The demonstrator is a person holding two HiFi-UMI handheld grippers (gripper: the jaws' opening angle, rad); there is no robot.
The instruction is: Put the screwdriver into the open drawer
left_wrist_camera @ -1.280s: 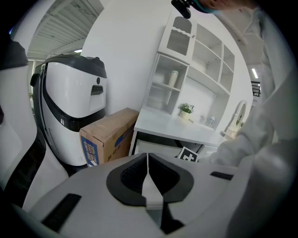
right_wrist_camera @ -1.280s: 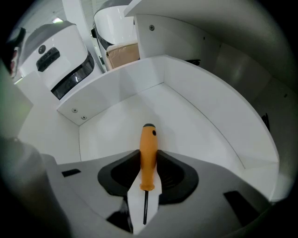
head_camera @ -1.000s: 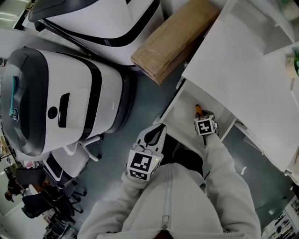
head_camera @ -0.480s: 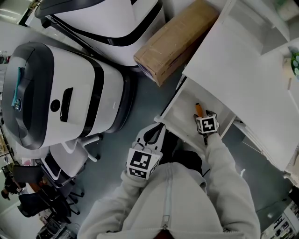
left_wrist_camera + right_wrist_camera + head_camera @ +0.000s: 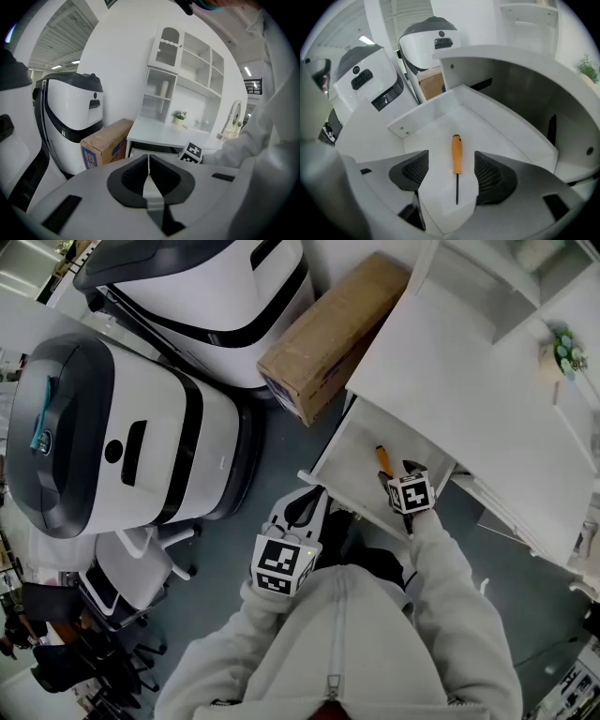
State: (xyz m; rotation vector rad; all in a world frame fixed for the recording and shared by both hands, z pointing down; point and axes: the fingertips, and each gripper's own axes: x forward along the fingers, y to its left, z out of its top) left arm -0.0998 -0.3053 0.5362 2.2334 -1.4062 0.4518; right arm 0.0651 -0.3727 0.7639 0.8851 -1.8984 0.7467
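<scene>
Rising from the drawer [image 5: 417, 117], the right gripper [image 5: 451, 155] is spreading its jaws wide, leaving the screwdriver [image 5: 457, 161] lying free on the drawer floor below and between them, so the task is looking done, while the left gripper [image 5: 149, 158] is keeping its jaws together, empty.

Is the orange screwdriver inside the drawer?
Inside: the screwdriver lies flat on the white floor of the open drawer, between its walls.

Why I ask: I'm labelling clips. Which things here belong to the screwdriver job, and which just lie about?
Job: screwdriver, lying in the open drawer; right tongs, jaws just opened, above it.
Lying about: cardboard box; two white machines; potted plant; left tongs, shut, empty.
</scene>
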